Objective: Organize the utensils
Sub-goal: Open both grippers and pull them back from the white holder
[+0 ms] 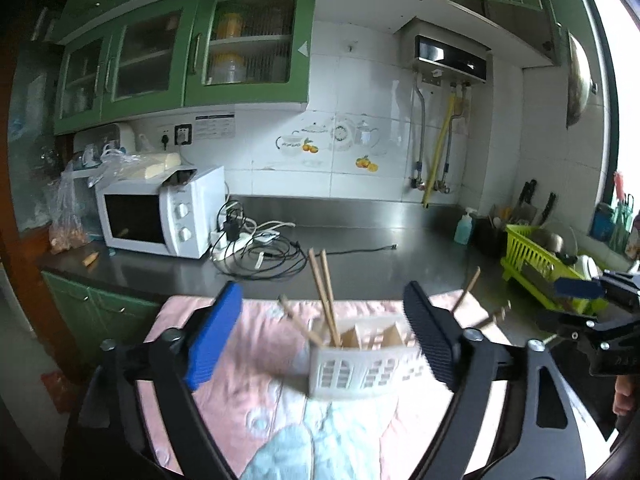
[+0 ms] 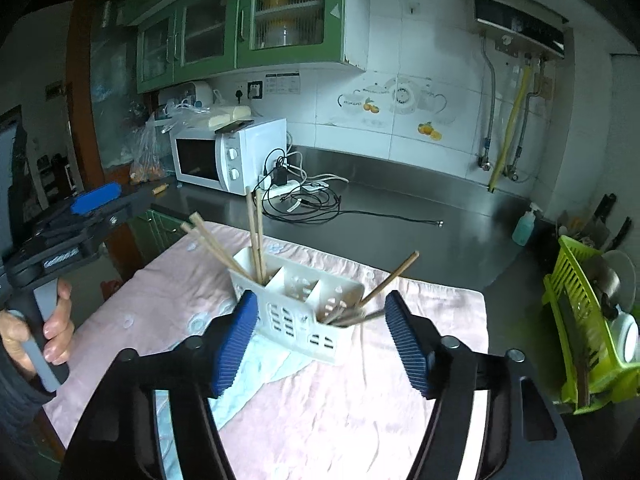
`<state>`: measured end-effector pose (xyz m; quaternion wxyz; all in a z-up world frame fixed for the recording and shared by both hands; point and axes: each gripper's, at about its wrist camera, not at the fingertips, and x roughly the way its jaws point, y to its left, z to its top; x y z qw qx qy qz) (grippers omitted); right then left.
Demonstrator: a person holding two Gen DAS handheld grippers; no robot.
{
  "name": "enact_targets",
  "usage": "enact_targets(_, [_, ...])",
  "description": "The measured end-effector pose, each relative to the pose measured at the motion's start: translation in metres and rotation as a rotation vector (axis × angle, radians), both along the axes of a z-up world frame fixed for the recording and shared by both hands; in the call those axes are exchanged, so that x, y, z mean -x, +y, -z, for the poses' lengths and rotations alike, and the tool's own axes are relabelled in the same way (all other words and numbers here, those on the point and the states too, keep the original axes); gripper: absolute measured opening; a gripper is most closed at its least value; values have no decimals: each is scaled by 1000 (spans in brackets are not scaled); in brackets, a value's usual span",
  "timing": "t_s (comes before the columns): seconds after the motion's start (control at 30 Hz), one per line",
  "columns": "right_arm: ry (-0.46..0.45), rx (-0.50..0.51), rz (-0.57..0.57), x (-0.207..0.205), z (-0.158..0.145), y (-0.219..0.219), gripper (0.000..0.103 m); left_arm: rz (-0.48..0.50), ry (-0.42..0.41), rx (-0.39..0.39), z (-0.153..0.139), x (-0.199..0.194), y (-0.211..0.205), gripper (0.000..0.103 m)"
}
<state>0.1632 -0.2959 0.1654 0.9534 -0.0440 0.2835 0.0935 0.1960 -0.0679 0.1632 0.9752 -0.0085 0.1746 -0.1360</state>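
Both claws spread wide, holding nothing.
The white holder (image 2: 298, 312) sits on the pink cloth (image 2: 340, 400) with chopsticks (image 2: 256, 236) inside; a bump from the left gripper (image 1: 322, 336) or right gripper (image 2: 320, 338) might tip it.

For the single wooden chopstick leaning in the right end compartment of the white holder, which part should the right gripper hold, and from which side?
Probably its free upper end, approached from the right above the white holder. That chopstick tilts outward past the rim, clear of the other utensils.

One white caddy (image 2: 298, 312), five wooden chopsticks (image 2: 256, 236), one microwave (image 2: 228, 156).
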Motion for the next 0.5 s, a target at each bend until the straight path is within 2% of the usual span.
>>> enact_targets(0.03, [-3, 1, -2, 5, 3, 2, 65, -1, 2, -2, 4, 7, 3, 88])
enact_targets(0.17, [-29, -13, -1, 30, 17, 16, 80, -7, 12, 9, 19, 32, 14, 95])
enact_targets(0.23, [-39, -10, 7, 40, 25, 23, 83, -19, 13, -4, 27, 45, 19, 98])
enact_targets(0.5, [-62, 2, 25, 72, 58, 48, 92, -47, 32, -33, 56, 82, 38, 98])
